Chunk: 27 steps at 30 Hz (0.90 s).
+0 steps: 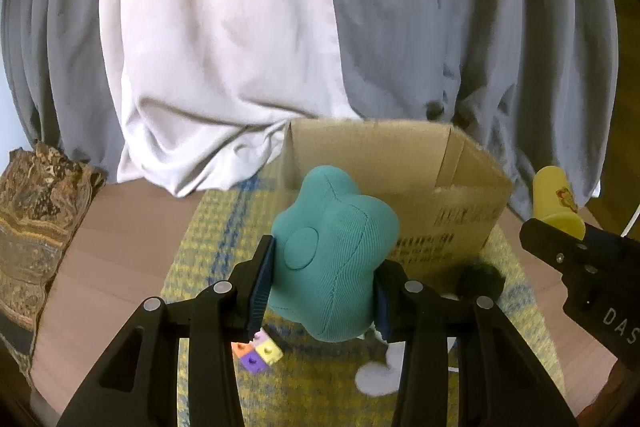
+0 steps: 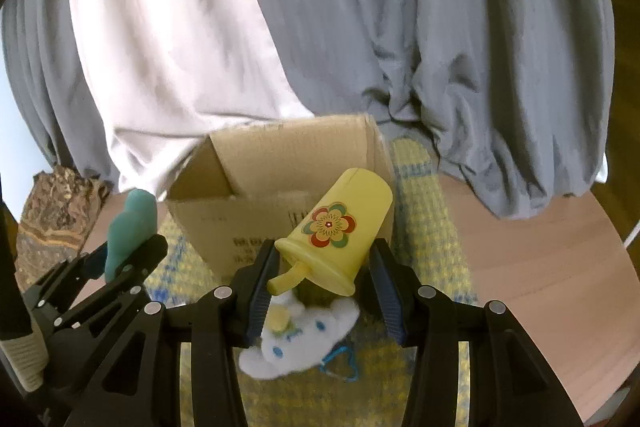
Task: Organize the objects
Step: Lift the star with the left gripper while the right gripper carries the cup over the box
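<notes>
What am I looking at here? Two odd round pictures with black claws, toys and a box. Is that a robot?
No robot: a person holds a two-finger gripper in each hand, each carrying a wide-angle camera looking along its fingers. One picture comes from the left gripper, shut on a teal cushion. The other comes from the right gripper, shut on a yellow cup with a flower sticker. Below lies a yellow-and-blue mat with an open cardboard box, small colored blocks and a white plush toy. Curtains hang behind.

Both wrist views look steeply down, close in — sharing the cardboard box (image 1: 400,167) ahead.
</notes>
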Tool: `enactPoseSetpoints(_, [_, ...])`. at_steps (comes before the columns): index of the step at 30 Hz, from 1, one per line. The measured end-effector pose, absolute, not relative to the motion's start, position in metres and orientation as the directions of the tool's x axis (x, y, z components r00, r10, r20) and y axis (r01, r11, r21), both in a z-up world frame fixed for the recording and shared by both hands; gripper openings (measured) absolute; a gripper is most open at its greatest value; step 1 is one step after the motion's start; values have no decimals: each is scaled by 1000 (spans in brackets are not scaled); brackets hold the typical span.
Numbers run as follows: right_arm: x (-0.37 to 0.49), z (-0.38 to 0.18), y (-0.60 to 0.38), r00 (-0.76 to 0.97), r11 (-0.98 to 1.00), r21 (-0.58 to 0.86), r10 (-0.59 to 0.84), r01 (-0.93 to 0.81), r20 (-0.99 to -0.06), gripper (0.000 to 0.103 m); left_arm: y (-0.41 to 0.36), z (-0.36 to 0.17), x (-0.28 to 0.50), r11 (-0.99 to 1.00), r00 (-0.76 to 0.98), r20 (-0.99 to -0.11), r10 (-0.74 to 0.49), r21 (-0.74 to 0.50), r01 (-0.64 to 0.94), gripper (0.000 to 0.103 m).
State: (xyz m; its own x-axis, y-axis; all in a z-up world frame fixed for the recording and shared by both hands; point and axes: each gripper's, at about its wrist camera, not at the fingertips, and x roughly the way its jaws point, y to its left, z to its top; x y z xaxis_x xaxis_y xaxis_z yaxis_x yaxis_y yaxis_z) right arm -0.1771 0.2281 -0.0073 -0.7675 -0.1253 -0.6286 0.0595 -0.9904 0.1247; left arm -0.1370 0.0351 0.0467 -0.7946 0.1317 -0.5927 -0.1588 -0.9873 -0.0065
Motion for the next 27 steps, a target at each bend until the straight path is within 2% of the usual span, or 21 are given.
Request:
enactPoseSetpoints(8, [-193, 17, 224, -787, -990, 123, -135, 76, -602, 47, 39, 73, -153, -986, -823, -553, 128, 14, -163, 42])
enactPoseSetpoints(27, [-246, 44, 218, -784, -990, 117, -136, 81, -605, 47, 48, 90, -206, -976, -809, -563, 169, 16, -215, 42])
